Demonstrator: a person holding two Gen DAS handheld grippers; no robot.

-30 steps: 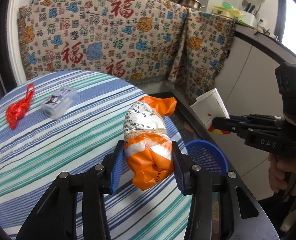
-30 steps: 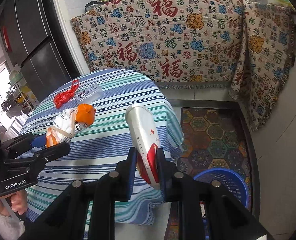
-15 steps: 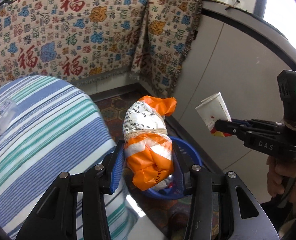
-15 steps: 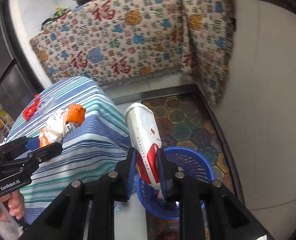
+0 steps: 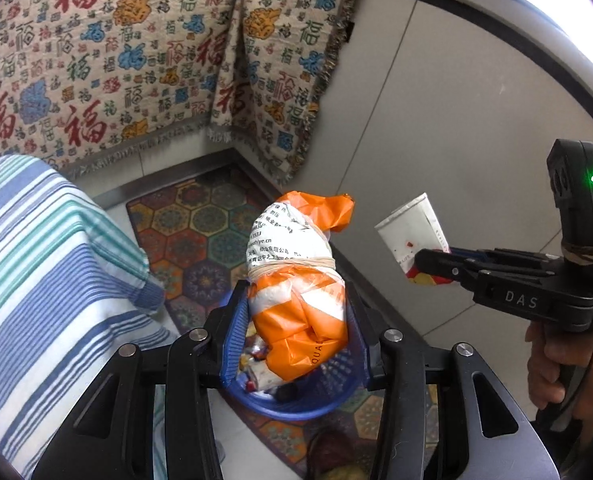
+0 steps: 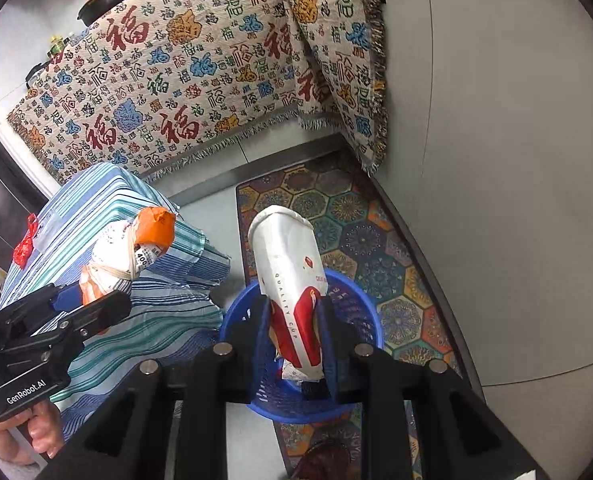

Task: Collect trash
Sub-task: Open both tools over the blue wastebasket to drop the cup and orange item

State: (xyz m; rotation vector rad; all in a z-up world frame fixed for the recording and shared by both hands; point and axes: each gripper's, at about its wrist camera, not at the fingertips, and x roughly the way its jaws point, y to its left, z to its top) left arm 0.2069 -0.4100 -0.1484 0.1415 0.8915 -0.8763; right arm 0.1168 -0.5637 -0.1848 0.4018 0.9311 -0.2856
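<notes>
The left tongs [image 5: 296,320] are pinching an orange-and-white bag bundle [image 5: 296,276] tied with a rubber band, their blue pads pressed on its lower half while its knotted top is sticking up past the tips. A second ago this bundle was hanging over the striped surface [image 5: 44,280]; now the surface is lying off to the left of these tongs and a blue basket [image 5: 296,404], already holding some wrappers, is sitting directly beneath them, on a patterned floor mat [image 5: 200,232].

The right tongs [image 6: 294,332] are gripping a crushed white-and-red paper cup [image 6: 290,276] by its lower end, the cup's open mouth pointing away from the tips. The jaws are just beginning to open, though the cup is still sitting between the pads. A second ago the cup was hanging over the edge of the surface, with the basket low to the right; now the basket's rim [image 6: 232,312] is ringing the tips and the cup's base is hanging over its inside.

Seen from the left wrist, the right tongs [image 5: 420,264] and the cup [image 5: 412,236] are to the right of the bundle, held by a hand [image 5: 556,364]. A red scrap [image 6: 25,245] and a clear plastic box [image 6: 50,230] are lying on the surface, far behind the left tongs.
</notes>
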